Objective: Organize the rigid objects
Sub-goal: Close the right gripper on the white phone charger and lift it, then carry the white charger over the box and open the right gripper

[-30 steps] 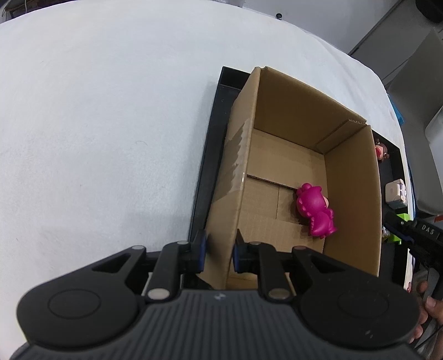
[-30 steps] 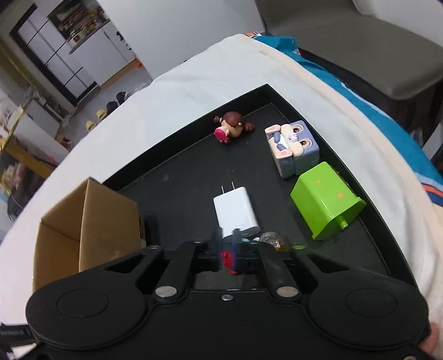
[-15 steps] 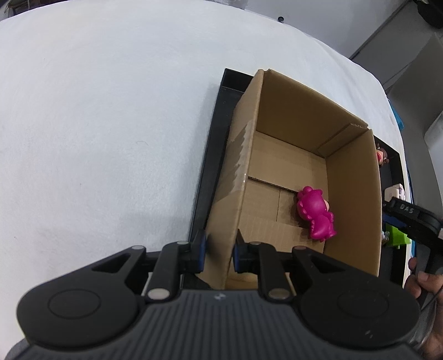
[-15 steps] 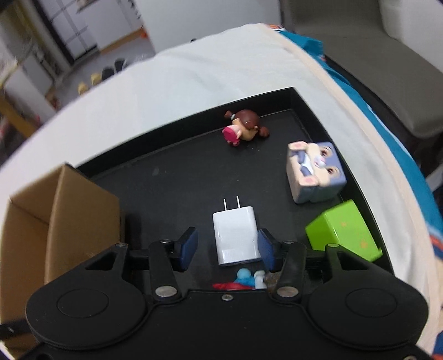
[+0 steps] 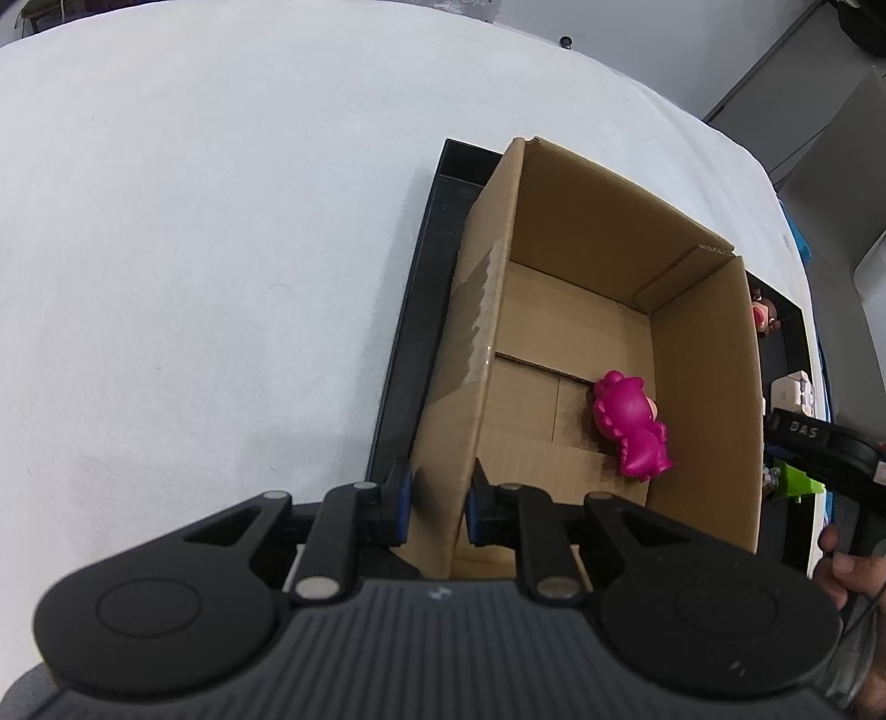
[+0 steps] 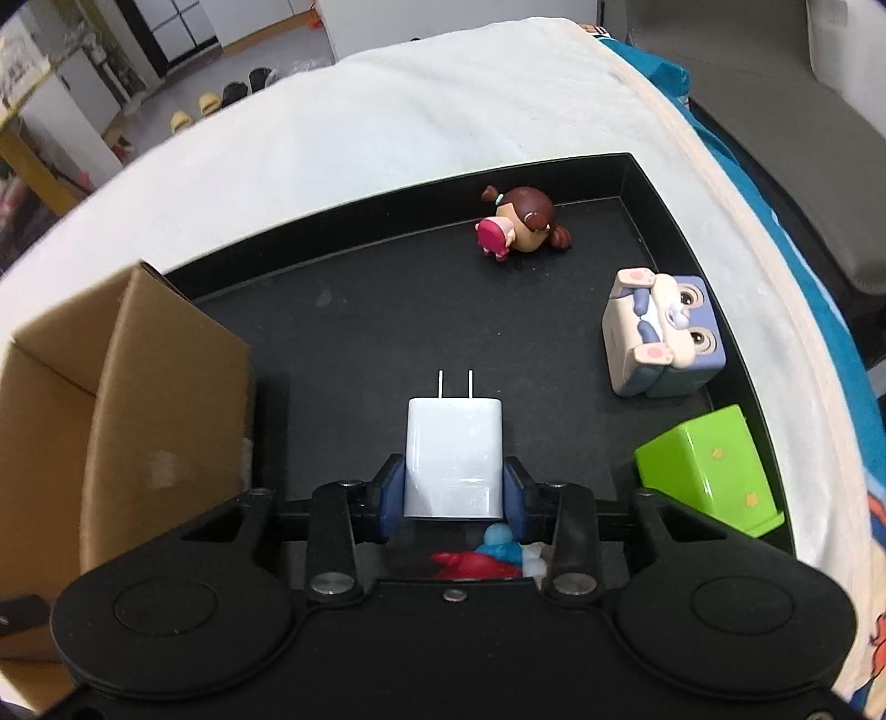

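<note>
White charger [image 6: 454, 455]: lying mid-tray [image 6: 637, 183], right gripper [image 6: 453, 500] closing on its sides.
Cardboard box [image 5: 703, 387]: left gripper [image 5: 437, 501] pinching its near wall.

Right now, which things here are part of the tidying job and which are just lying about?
Job: charger between right gripper pads; box wall clamped by left gripper; pink toy, doll, rabbit cube, green block.

Lying about: chair, shoes.

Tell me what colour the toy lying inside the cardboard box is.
The toy is bright magenta pink, clearest in the left wrist view.
</note>
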`<state>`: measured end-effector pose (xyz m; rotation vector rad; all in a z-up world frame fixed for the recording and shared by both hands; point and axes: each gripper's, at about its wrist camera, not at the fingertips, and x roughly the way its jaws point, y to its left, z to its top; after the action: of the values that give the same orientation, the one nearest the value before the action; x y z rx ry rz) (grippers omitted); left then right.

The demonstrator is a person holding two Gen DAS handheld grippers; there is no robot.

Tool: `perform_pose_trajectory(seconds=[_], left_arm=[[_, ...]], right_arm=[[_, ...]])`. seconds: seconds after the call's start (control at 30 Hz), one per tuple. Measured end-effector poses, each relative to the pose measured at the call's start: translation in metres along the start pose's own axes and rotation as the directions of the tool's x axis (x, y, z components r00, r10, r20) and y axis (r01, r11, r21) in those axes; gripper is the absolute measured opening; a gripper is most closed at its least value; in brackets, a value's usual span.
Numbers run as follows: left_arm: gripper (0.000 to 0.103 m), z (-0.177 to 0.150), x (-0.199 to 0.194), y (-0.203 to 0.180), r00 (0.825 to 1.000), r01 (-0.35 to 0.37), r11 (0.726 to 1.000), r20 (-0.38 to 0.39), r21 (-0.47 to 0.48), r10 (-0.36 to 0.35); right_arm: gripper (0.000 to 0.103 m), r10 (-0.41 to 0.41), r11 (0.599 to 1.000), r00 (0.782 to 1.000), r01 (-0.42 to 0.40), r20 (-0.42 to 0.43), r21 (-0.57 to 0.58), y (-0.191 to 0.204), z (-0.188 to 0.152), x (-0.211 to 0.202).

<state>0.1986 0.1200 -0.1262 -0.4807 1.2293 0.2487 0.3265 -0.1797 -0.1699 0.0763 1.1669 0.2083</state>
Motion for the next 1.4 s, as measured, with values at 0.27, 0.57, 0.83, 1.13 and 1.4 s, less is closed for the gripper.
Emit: perform_pose_trajectory(seconds=[0.27, 0.57, 0.83, 1.13, 1.4], left_arm=[[0.018, -0.007, -0.002, -0.001, 1.000, 0.008, 1.000, 0.000, -0.017, -0.008], [0.018, -0.014, -0.005, 0.002, 1.000, 0.013, 0.998, 0.007, -0.059, -0.013], [0.018, -0.017, -0.005, 0.006, 0.999, 0.039, 0.993, 0.007, -0.107, -0.039], [0.019, -0.021, -0.006, 0.012, 0.997, 0.078, 0.993, 0.011, -0.085, -0.077], [0.019, -0.020, -0.004, 0.015, 0.995, 0.095, 0.992, 0.011, -0.082, -0.095]], right_arm=[[0.036, 0.053, 0.999, 0.997, -0.054, 0.053, 0.007, 0.006, -0.003, -0.035], [0.036, 0.071, 0.997, 0.994, -0.069, 0.083, -0.026, 0.017, -0.010, -0.059], [0.036, 0.082, 0.996, 0.987, -0.077, 0.136, -0.043, 0.032, -0.007, -0.078], [0.036, 0.134, 0.988, 0.977, -0.119, 0.167, -0.095, 0.071, -0.006, -0.092], [0.036, 0.178, 0.981, 0.967, -0.159, 0.180, -0.114, 0.102, -0.008, -0.089]])
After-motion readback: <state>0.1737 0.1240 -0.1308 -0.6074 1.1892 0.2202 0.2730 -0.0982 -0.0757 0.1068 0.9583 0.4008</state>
